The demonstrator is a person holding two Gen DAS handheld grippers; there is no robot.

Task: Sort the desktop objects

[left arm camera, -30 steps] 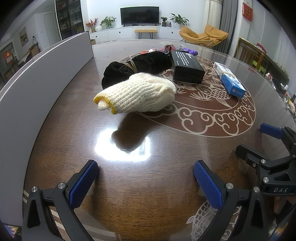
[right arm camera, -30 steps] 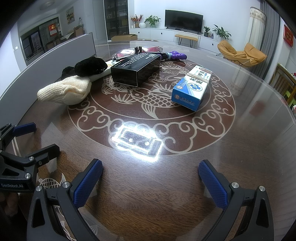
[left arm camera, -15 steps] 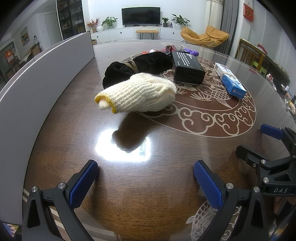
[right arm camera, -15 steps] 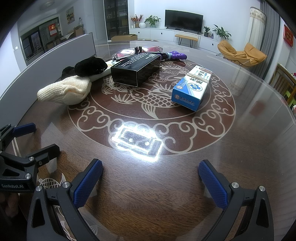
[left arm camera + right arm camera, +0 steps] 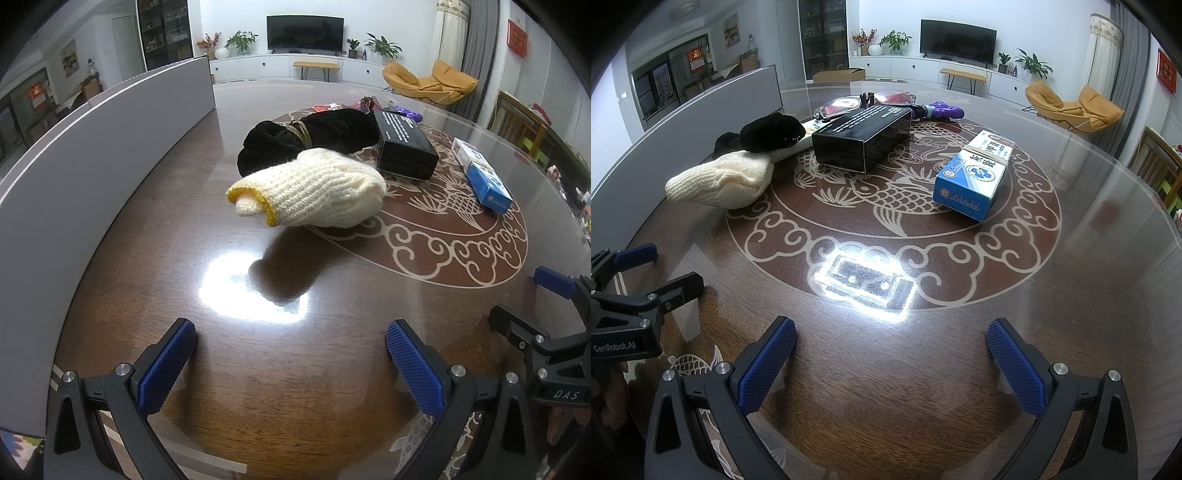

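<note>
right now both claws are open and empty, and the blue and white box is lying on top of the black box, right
Not quite. Both claws, left and right, are open and empty, but the blue and white box lies on the table by itself, apart from the black box. The right wrist view shows the gap.

A round dark wooden table (image 5: 960,369) with a glossy top and a pale fish pattern. On it lie a cream knitted glove (image 5: 317,192), a black furry bundle (image 5: 310,136) touching it, a black box (image 5: 860,136), a blue-and-white carton (image 5: 975,173) (standing apart) and a purple toy (image 5: 942,110).
</note>
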